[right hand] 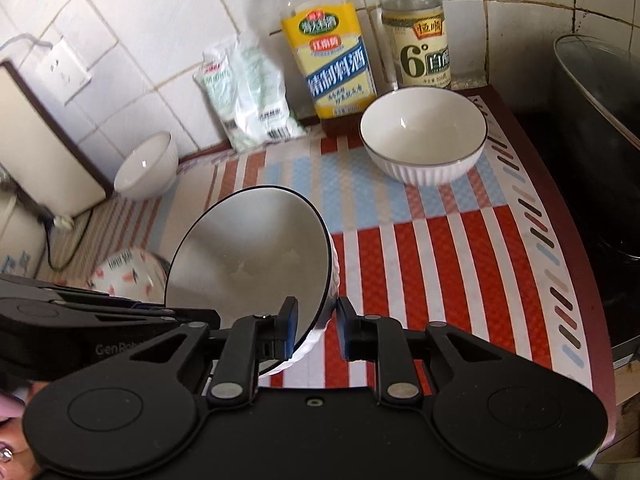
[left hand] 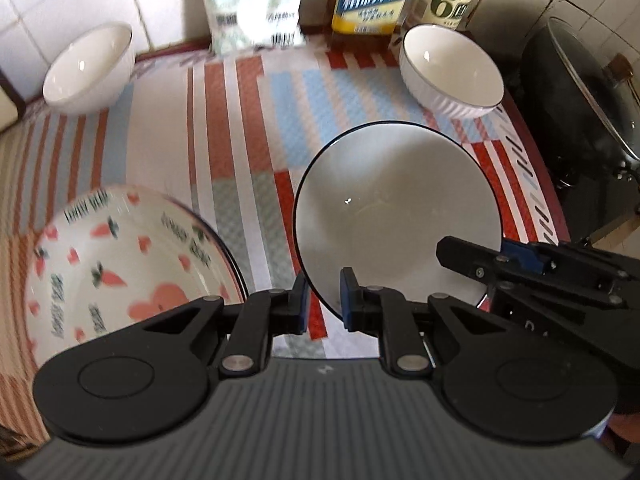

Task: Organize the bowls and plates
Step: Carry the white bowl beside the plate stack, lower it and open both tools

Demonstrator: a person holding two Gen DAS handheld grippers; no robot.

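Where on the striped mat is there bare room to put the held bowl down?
Free: the middle strip of the striped mat between the left white bowl and the right white bowl, and the red stripes before the right one. Crowded: the back wall's bottles and the carrot plate.

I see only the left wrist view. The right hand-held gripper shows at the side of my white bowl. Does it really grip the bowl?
Observer: Yes. In the right wrist view the right hand-held gripper is shut on the rim of the dark-rimmed bowl, one pad inside and one outside.
Operator: What is the outside wall of this bowl like?
Observer: White and ribbed, like the ribbed bowl by the bottles.
Operator: What stands left of the plain bowl at the wall?
Observer: A white appliance, with a wall socket above it on the tiles.
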